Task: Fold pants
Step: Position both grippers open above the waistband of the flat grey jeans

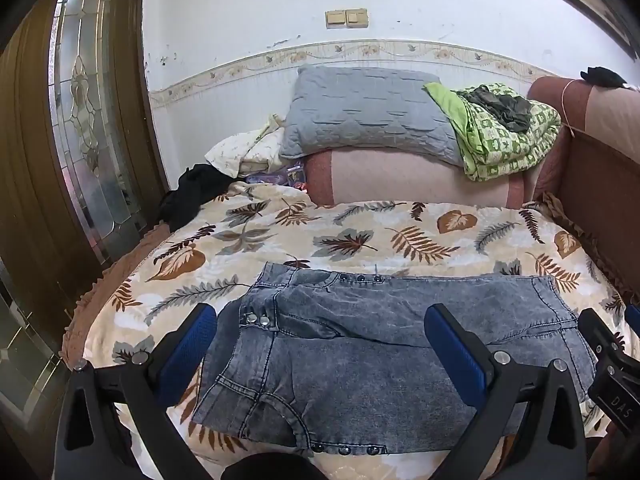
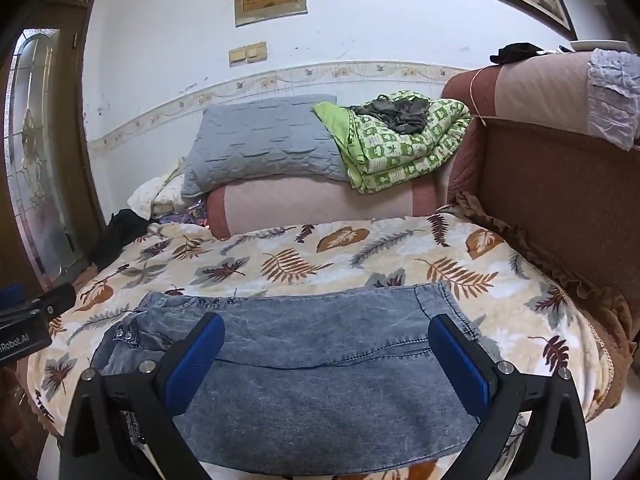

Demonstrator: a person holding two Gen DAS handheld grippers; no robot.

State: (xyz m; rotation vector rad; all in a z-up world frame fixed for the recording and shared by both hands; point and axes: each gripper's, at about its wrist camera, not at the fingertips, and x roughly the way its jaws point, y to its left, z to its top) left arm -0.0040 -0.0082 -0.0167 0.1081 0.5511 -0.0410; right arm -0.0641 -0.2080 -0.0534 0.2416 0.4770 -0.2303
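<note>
A pair of acid-wash blue denim pants [image 1: 360, 356] lies folded flat on the leaf-print bedspread [image 1: 360, 232], waistband with metal studs to the left. It also shows in the right wrist view [image 2: 320, 360]. My left gripper [image 1: 320, 344] is open, its blue-padded fingers [image 1: 188, 348] spread over the waist end, holding nothing. My right gripper [image 2: 326, 356] is open above the pants' right half, also empty. The right gripper's body shows at the left wrist view's right edge [image 1: 612, 364].
A grey pillow [image 1: 368, 116] and a green patterned blanket [image 1: 508, 132] sit on a pink bolster [image 1: 420, 180] at the back. A brown sofa back [image 2: 560, 200] runs along the right. A dark garment [image 1: 188, 192] lies at the back left by a glass-panelled door [image 1: 88, 120].
</note>
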